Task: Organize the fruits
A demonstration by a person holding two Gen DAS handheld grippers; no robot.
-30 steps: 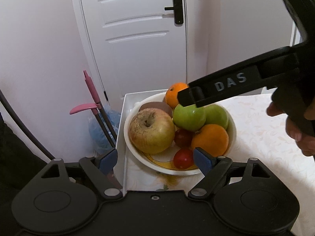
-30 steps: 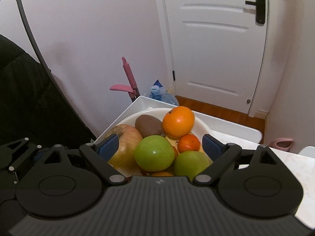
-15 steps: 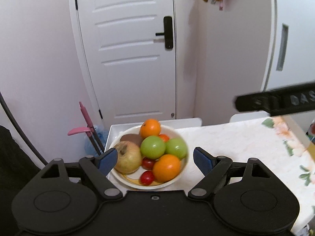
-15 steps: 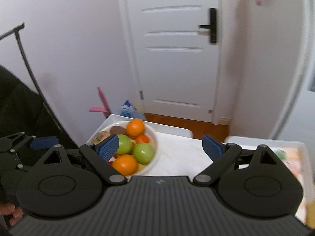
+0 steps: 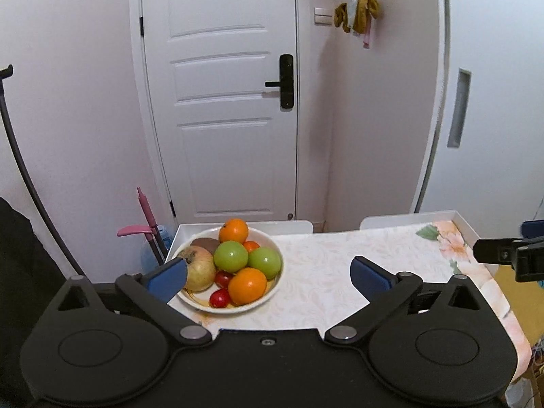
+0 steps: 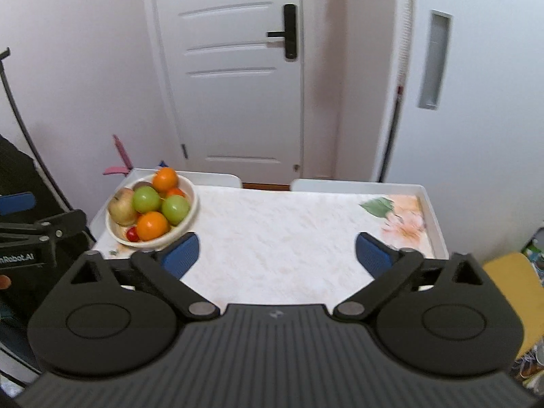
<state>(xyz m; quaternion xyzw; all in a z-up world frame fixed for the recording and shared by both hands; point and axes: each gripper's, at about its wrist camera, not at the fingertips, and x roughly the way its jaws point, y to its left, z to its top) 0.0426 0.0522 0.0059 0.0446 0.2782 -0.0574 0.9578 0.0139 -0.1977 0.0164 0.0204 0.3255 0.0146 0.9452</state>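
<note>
A white table [image 6: 289, 238] with a raised rim and a pale flowered cloth stands before a white door [image 5: 221, 102] in a pale-walled room, and the bowl of fruit [image 5: 234, 307] sits round and upright at its far left corner, with no long axis to speak of. The left gripper [image 5: 268, 275] has just spread wider and holds nothing; the right gripper [image 6: 277, 255] gapes empty over bare cloth. Both have drawn back from the bowl, which looked far closer a second ago.

mixed fruits [image 5: 238, 265] heaped in bowl [image 5: 272, 292]
</note>
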